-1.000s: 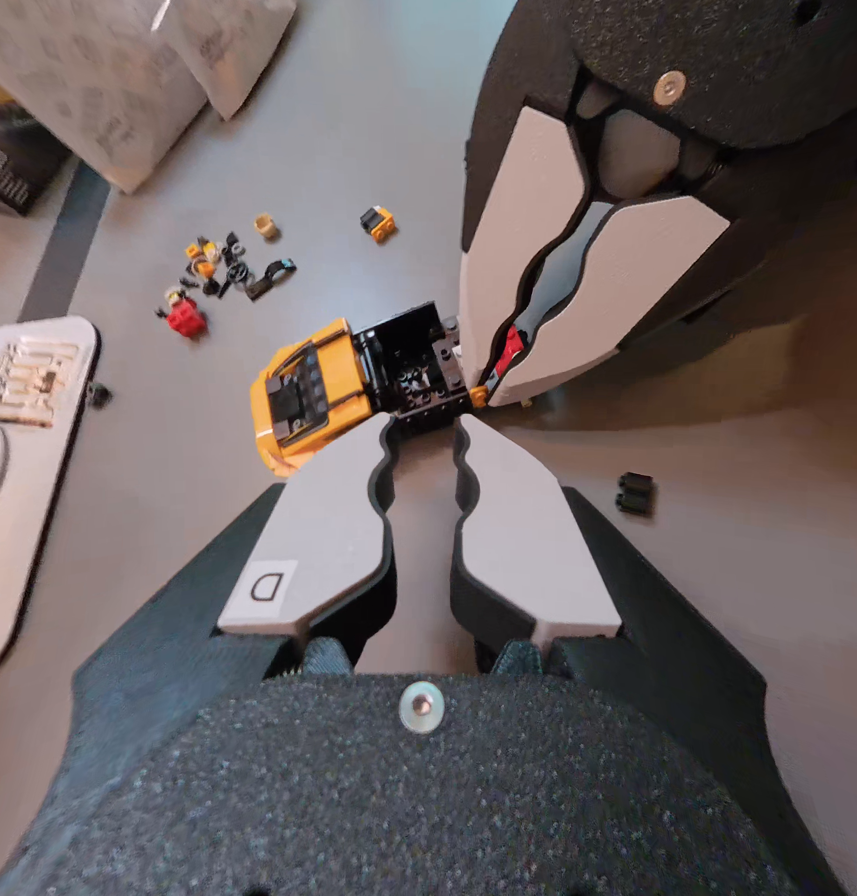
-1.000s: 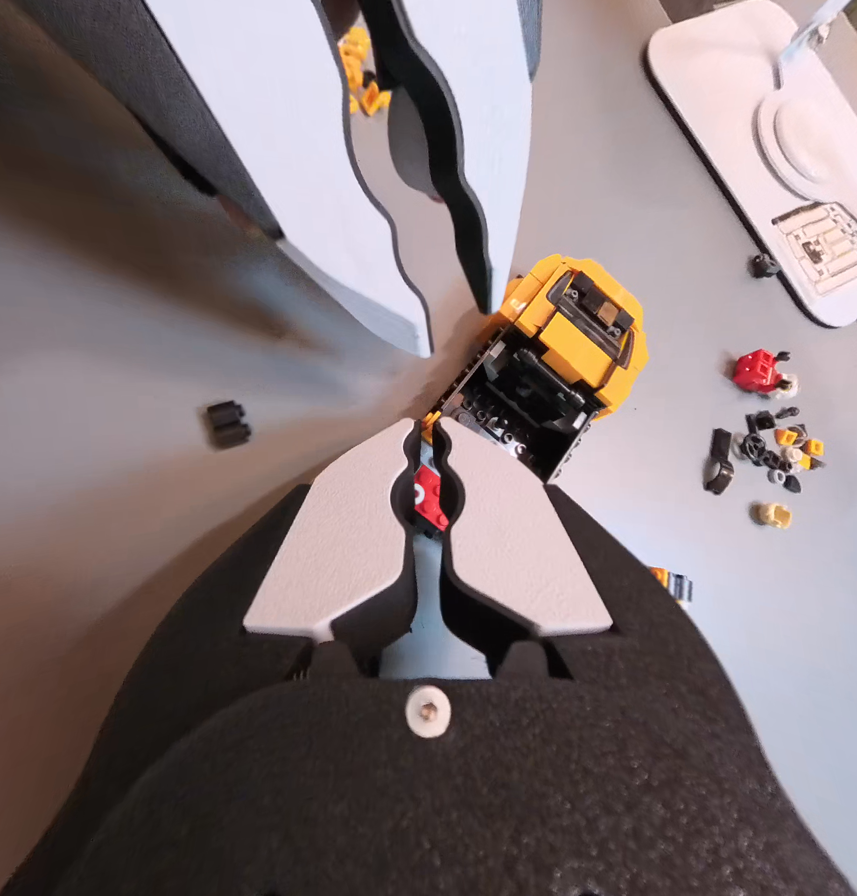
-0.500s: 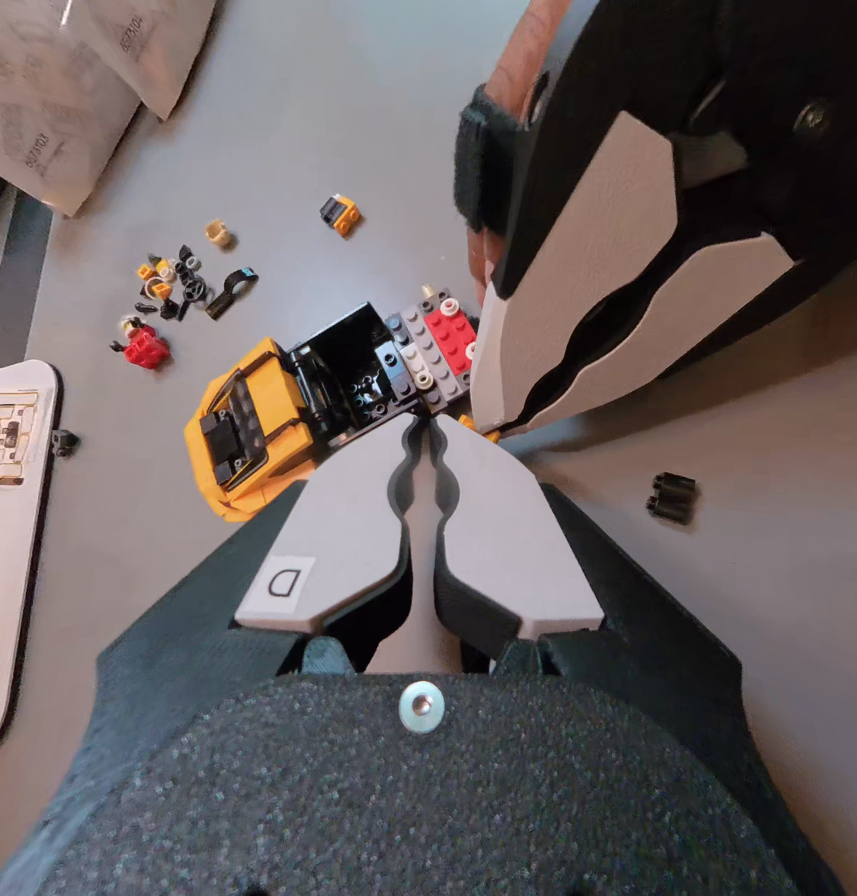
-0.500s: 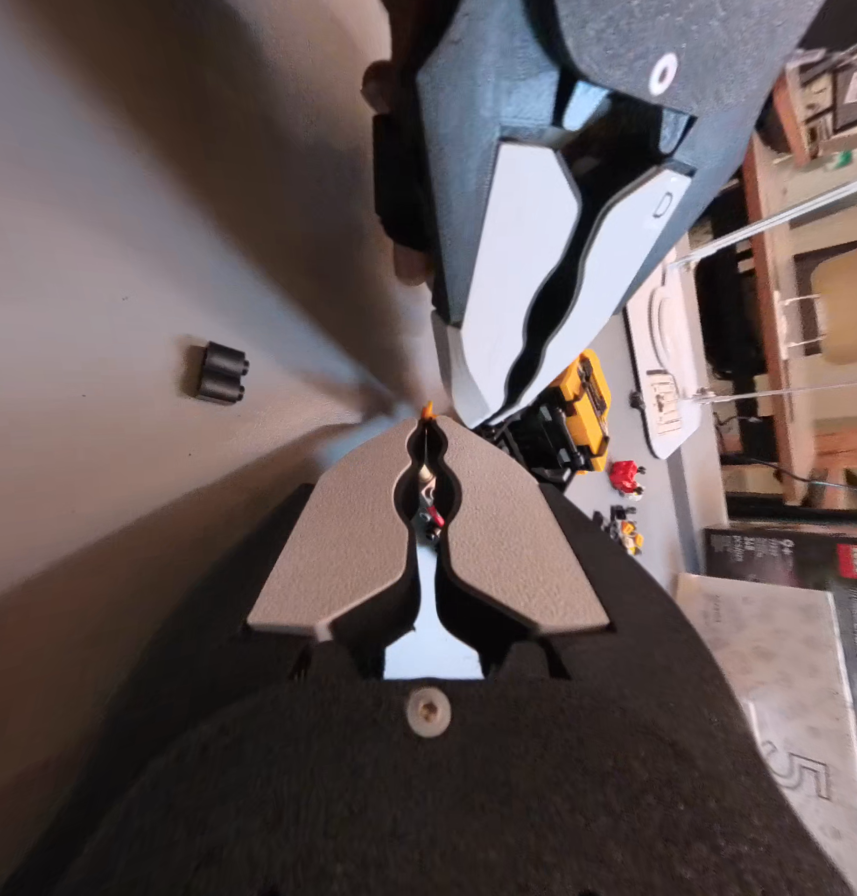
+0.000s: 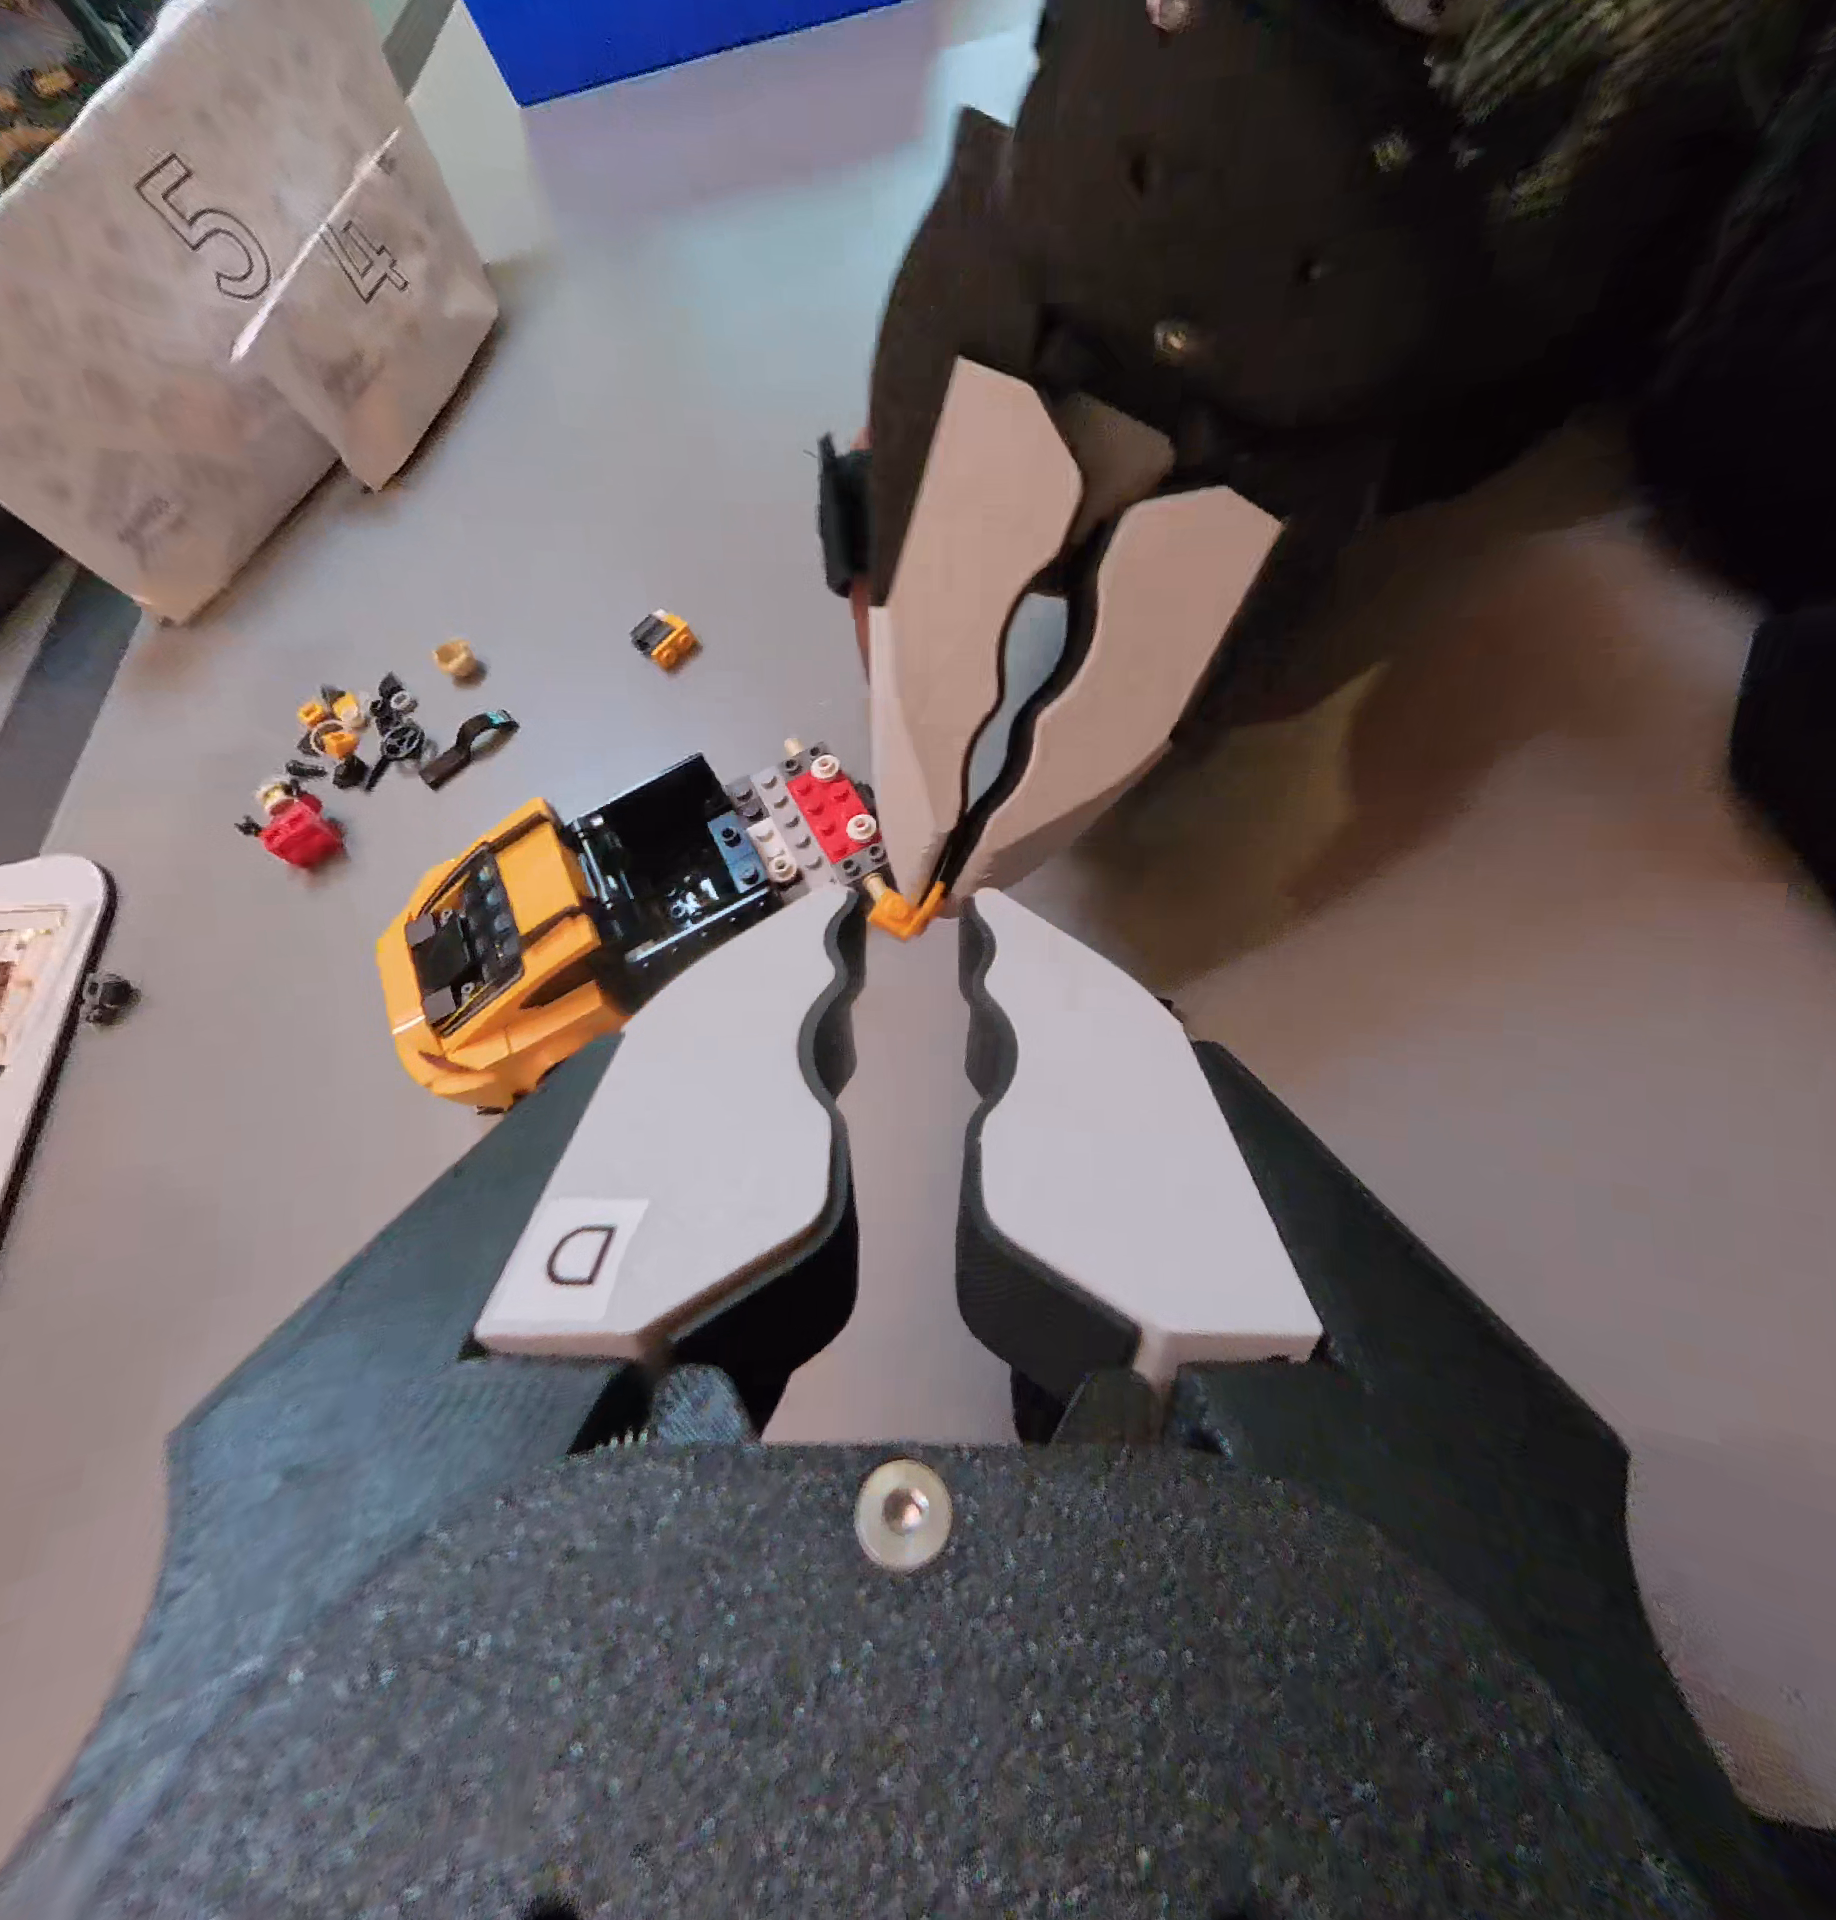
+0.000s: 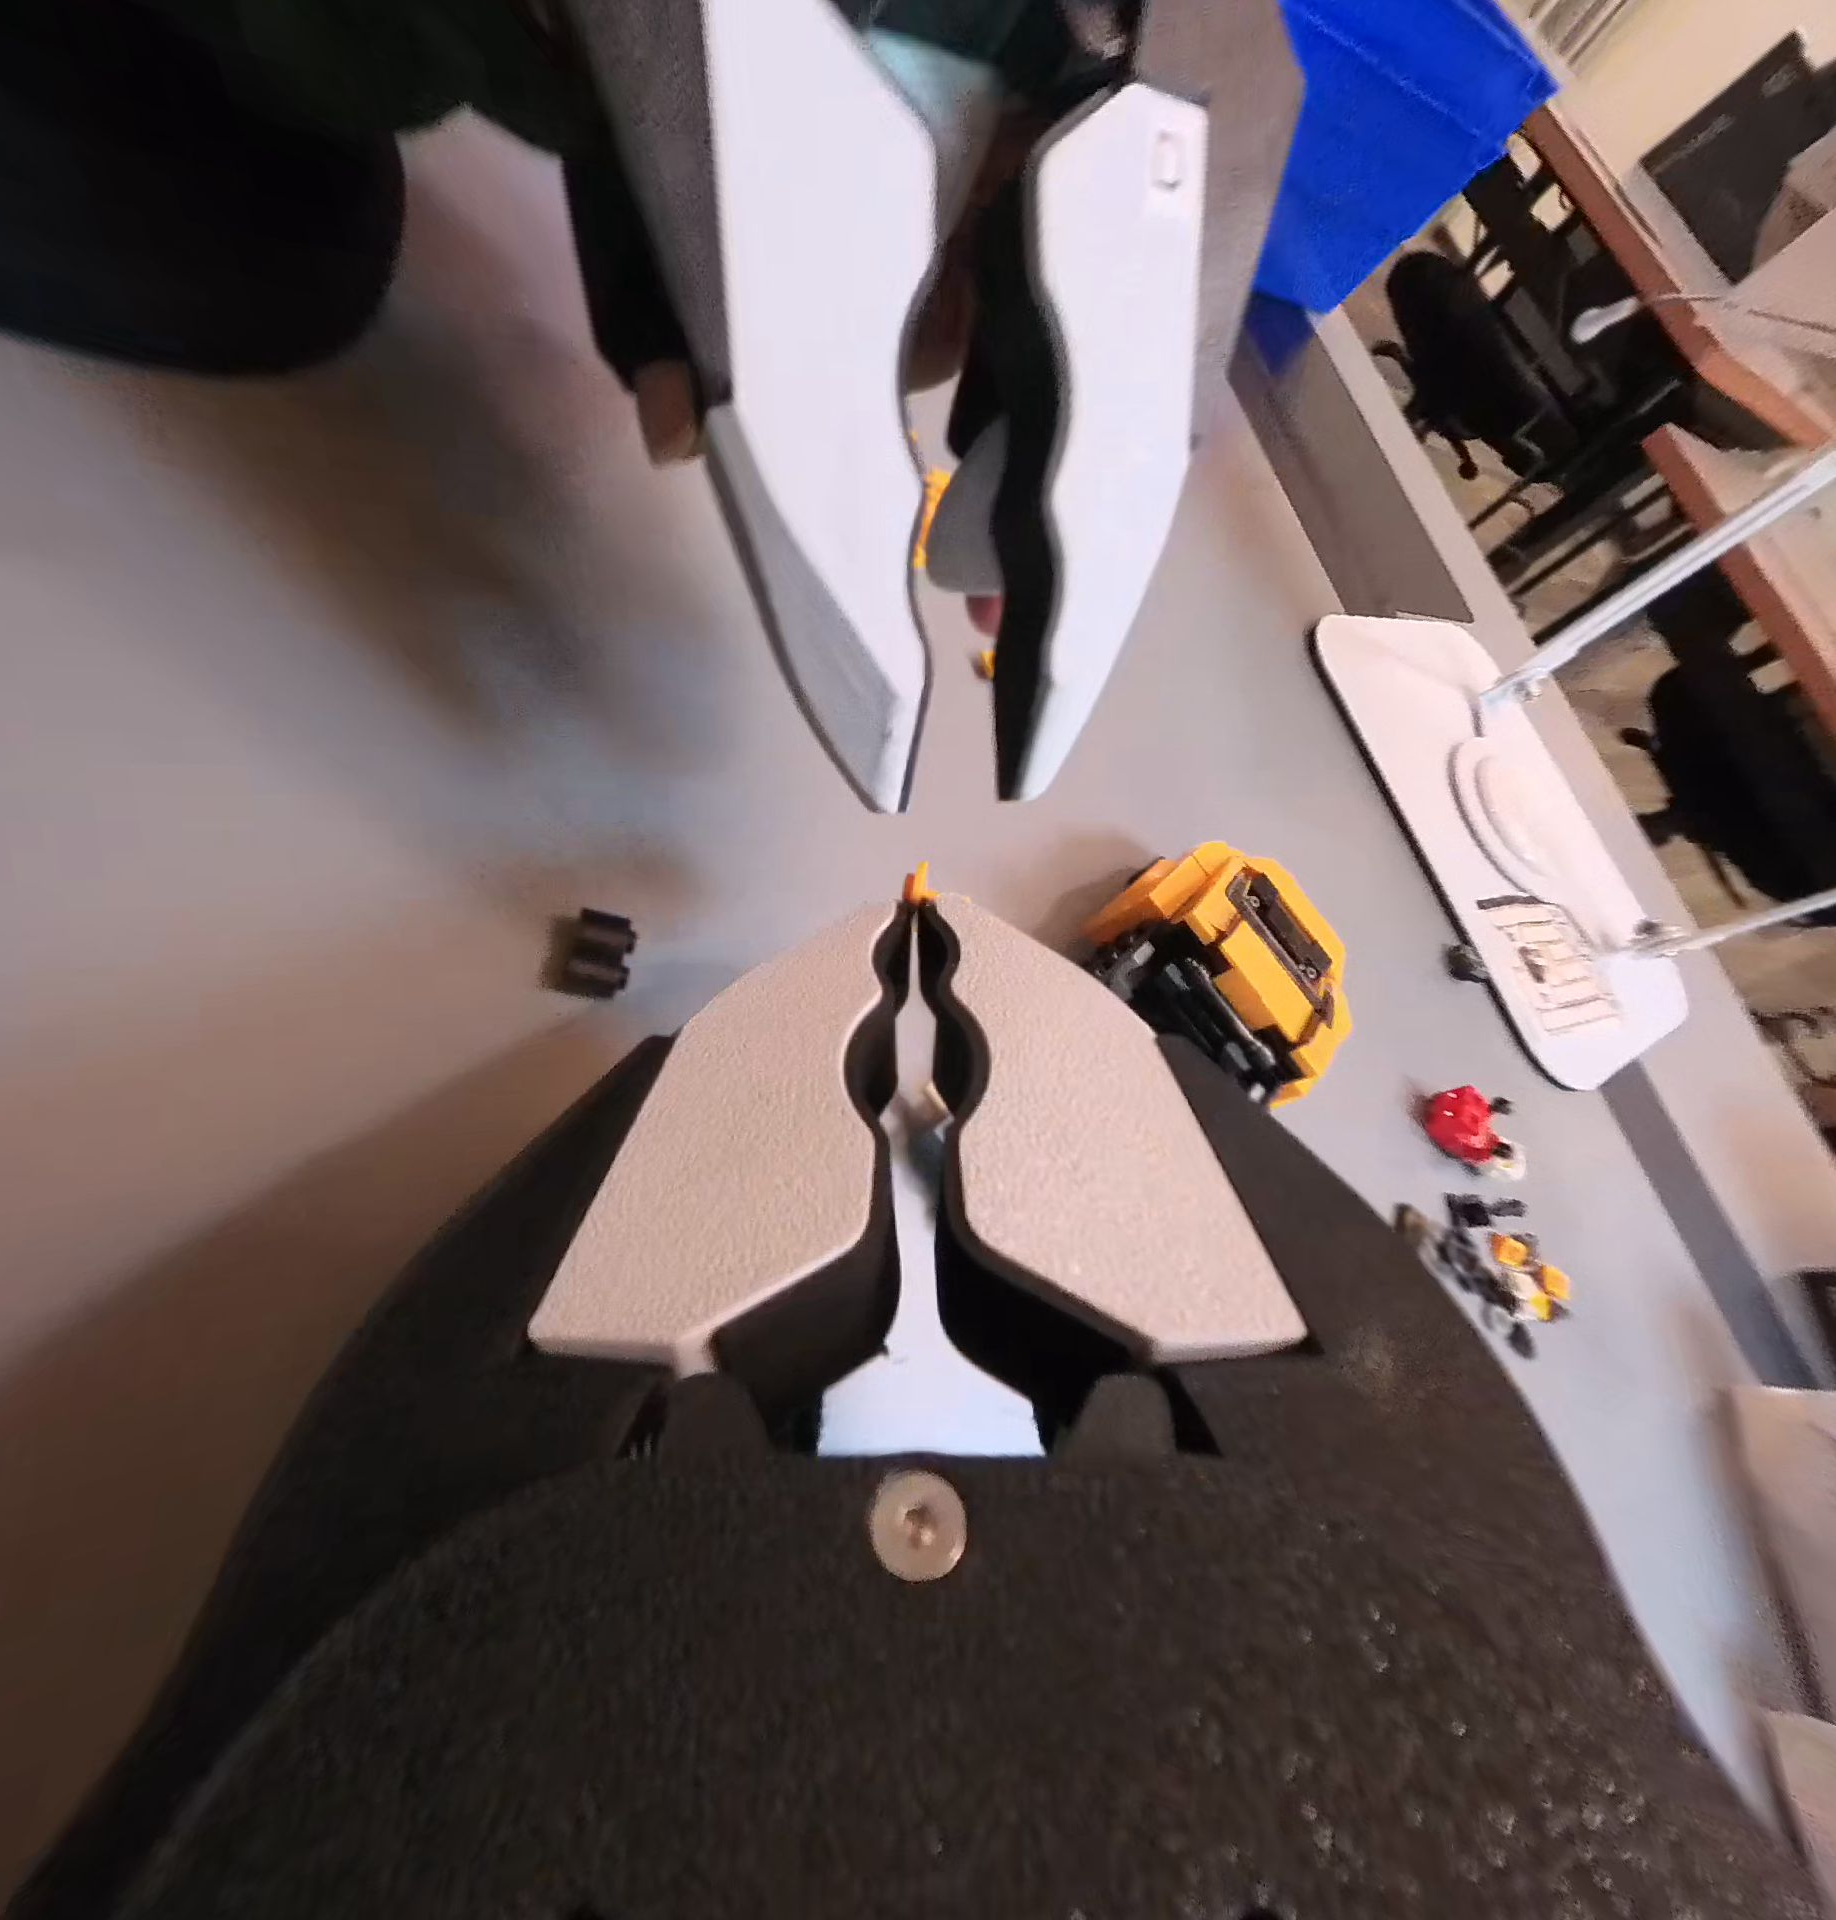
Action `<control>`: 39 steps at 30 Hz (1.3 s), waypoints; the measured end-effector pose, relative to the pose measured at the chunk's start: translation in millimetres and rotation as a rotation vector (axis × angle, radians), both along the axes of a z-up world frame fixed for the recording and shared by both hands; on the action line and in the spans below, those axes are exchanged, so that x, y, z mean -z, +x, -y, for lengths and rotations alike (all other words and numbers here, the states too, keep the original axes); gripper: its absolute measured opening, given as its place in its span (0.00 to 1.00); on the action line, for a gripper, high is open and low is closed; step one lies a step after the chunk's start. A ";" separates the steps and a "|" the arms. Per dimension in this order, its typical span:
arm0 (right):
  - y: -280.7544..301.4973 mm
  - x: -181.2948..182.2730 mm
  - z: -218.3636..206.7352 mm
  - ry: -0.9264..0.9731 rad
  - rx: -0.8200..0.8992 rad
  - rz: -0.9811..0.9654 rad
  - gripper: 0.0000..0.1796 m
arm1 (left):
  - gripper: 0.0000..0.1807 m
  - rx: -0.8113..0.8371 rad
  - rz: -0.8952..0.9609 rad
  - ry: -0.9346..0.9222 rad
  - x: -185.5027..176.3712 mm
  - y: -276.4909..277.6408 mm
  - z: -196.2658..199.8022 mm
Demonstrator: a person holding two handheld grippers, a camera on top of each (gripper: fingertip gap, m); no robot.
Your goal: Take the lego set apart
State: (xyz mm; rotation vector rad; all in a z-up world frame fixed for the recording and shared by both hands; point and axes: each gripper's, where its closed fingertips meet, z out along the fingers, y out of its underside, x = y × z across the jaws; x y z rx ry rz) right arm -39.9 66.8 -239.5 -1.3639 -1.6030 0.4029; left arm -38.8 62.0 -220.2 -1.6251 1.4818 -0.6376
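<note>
The orange and black lego car [image 5: 498, 935] lies on the grey table, its open rear a grey plate with red bricks [image 5: 826, 816]. It also shows in the right wrist view [image 6: 1226, 956]. My right gripper [image 6: 919, 912] is shut on a small orange piece [image 6: 919, 883], which sticks out of its tips. In the left wrist view the right gripper [image 5: 940, 894] holds that orange piece [image 5: 898, 916] right at the car's rear corner; I cannot tell whether the two still touch. My left gripper [image 5: 912, 920] is open and empty, its tips on either side of the piece.
Loose small parts [image 5: 374, 727], a red piece [image 5: 296, 831] and an orange-black piece [image 5: 665, 639] lie behind the car. A small black piece [image 6: 592, 951] lies apart. Numbered paper bags [image 5: 218, 312], a white board [image 6: 1465, 831] and a blue bin [image 6: 1392, 135] stand around. Less than 4 cm separates the two grippers' tips.
My left gripper, nearly shut half a second ago, has opened. My right gripper has stayed shut on the small piece and now stands more upright at the car's rear.
</note>
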 end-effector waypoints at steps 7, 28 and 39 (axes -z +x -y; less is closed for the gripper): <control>-1.1 -7.3 12.6 -0.094 -0.080 -0.071 0.00 | 0.05 0.062 -0.011 -0.035 7.9 8.5 13.3; 21.7 -30.0 -19.0 -0.202 -0.011 -0.216 0.05 | 0.02 -0.192 -0.108 -0.134 30.5 -36.4 -0.4; 95.6 -19.5 -98.9 -0.187 0.336 -0.155 0.09 | 0.11 -0.229 -0.091 -0.190 39.0 -44.1 -6.9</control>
